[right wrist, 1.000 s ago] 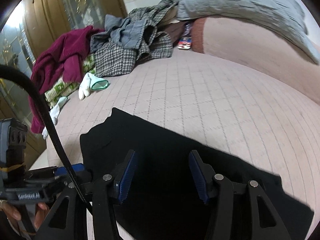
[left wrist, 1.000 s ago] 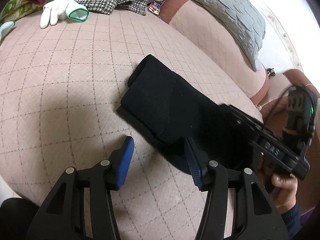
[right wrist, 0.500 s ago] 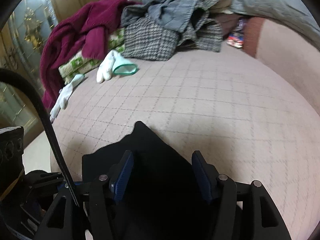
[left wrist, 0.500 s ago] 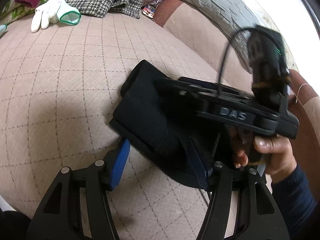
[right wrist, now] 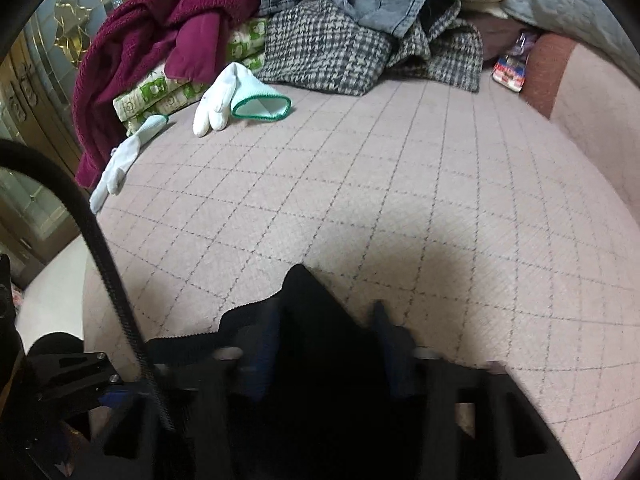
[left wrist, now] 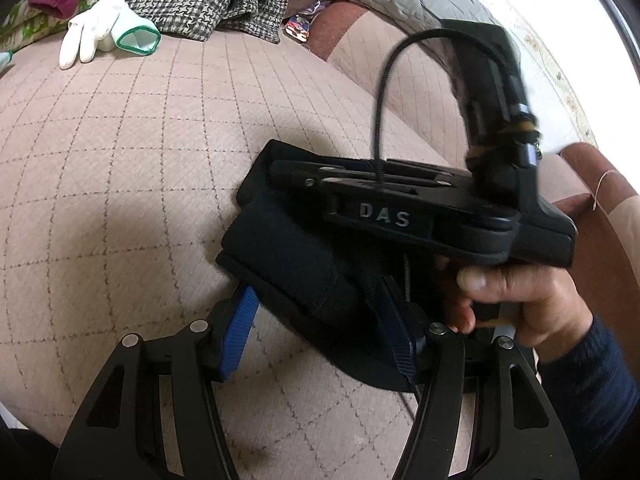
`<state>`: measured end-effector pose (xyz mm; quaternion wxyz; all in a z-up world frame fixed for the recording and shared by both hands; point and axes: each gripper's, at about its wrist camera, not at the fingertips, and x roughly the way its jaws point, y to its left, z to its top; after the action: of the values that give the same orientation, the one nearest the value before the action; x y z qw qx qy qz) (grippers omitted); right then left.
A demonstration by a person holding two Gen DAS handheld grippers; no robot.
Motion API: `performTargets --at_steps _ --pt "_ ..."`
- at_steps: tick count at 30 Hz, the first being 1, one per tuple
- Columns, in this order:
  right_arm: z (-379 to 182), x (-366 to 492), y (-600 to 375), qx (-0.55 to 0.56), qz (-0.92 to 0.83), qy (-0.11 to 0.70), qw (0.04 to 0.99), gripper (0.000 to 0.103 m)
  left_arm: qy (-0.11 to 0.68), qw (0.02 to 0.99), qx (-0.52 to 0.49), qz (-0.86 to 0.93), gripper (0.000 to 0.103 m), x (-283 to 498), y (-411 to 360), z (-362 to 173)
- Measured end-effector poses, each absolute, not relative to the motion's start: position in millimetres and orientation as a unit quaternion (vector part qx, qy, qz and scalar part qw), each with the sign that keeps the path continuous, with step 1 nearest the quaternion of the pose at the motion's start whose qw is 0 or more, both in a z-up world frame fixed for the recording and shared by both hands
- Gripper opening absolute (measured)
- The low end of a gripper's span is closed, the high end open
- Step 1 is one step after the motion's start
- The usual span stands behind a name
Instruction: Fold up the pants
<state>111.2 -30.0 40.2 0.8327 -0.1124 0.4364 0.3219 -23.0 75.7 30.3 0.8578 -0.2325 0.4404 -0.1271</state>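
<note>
Compared with 1 second ago, the right gripper (left wrist: 288, 170) has swung across the left wrist view: then it sat low at the right edge, now it lies over the far part of the black pants (left wrist: 288, 264), its body lettered DAS, with the person's right hand (left wrist: 520, 292) wrapped around the handle. The pants look more bunched than before, a thick folded bundle on the pink quilted bed cover (left wrist: 140, 160). The left gripper (left wrist: 316, 332) has closed in on the bundle's near edge; its 2 blue-padded fingers (left wrist: 236, 332) are spread, 1 on each side of the fabric, not pinching it.

In the right wrist view the wide black spread seen earlier has shrunk to a peaked fold of pants (right wrist: 316, 320) rising between the fingers. The right gripper (right wrist: 324, 344) is blurred and dark against the cloth; its fingers stand apart with fabric between them, but I cannot tell whether they grip it.

A black cable (right wrist: 100, 256) cuts across the left side. Far back lie a white glove (right wrist: 236, 96) with a green cuff, a checked garment (right wrist: 320, 48) and a maroon one (right wrist: 152, 28).
</note>
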Motion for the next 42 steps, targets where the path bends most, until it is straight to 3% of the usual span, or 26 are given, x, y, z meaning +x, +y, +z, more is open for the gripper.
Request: performTargets --at_steps 1,4,16,22,35,42 --pt "42 110 -31 -0.106 0.322 0.434 0.835 0.024 0.438 0.856 -0.243 -0.128 0.060 -22 78 30" --pt "47 105 -37 -0.094 0.316 0.426 0.843 0.017 0.433 0.852 -0.264 -0.129 0.058 -19 84 29" --pt "71 78 -50 -0.068 0.302 0.376 0.873 0.011 0.427 0.863 -0.243 -0.117 0.030 -21 81 32" --pt "88 57 -61 -0.042 0.301 0.356 0.884 0.011 0.397 0.885 -0.208 -0.128 0.022 -31 69 51" --pt "147 -9 -202 0.113 0.248 0.275 0.922 0.010 0.324 0.897 -0.142 -0.267 0.019 -65 -26 129" --pt "119 -59 -302 0.217 0.169 0.261 0.925 0.010 0.356 0.864 -0.080 -0.347 0.019 -71 -118 113"
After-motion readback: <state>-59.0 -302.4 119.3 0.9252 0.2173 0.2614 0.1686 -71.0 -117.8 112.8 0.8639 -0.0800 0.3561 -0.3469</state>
